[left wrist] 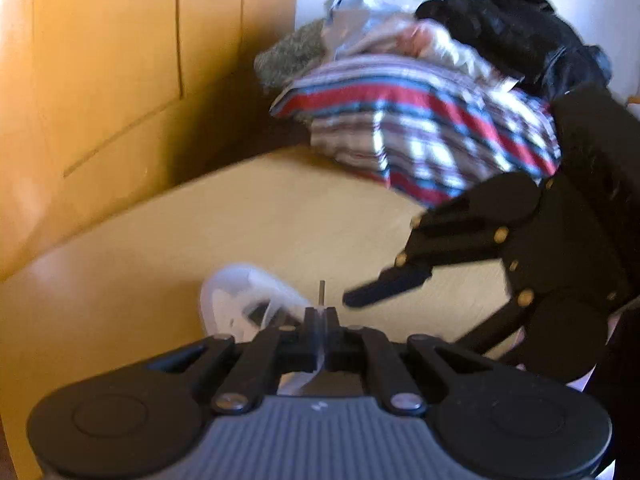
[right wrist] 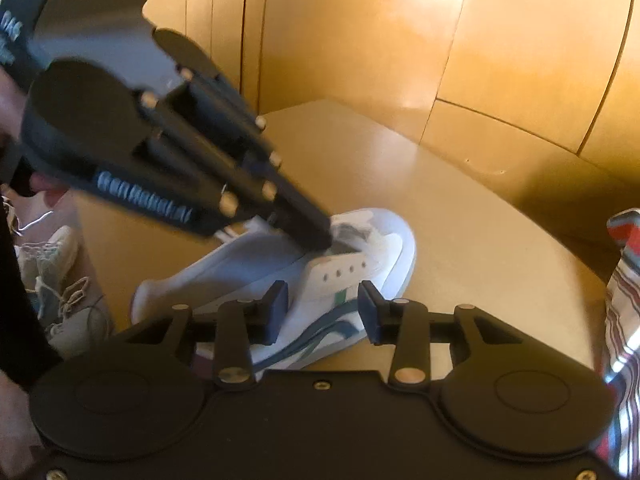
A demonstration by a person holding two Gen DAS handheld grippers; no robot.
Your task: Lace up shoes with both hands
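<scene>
A white sneaker [right wrist: 360, 264] with blue and green side stripes lies on the wooden table [right wrist: 480, 240]; its toe shows in the left wrist view [left wrist: 236, 300]. My left gripper [left wrist: 320, 316] is shut on the white lace [left wrist: 316, 352], whose dark tip [left wrist: 321, 292] sticks up between the fingers. In the right wrist view the left gripper [right wrist: 320, 236] reaches down onto the shoe's tongue area beside the eyelets [right wrist: 344, 272]. My right gripper [right wrist: 323, 308] is open and empty, just above the shoe's side. It shows at the right of the left wrist view [left wrist: 368, 288].
A striped cloth bundle [left wrist: 420, 132] with dark clothes [left wrist: 520, 40] on top lies at the table's far side. Wooden cabinet panels [right wrist: 440, 40] stand behind the table. Other sneakers [right wrist: 56, 280] lie on the floor to the left.
</scene>
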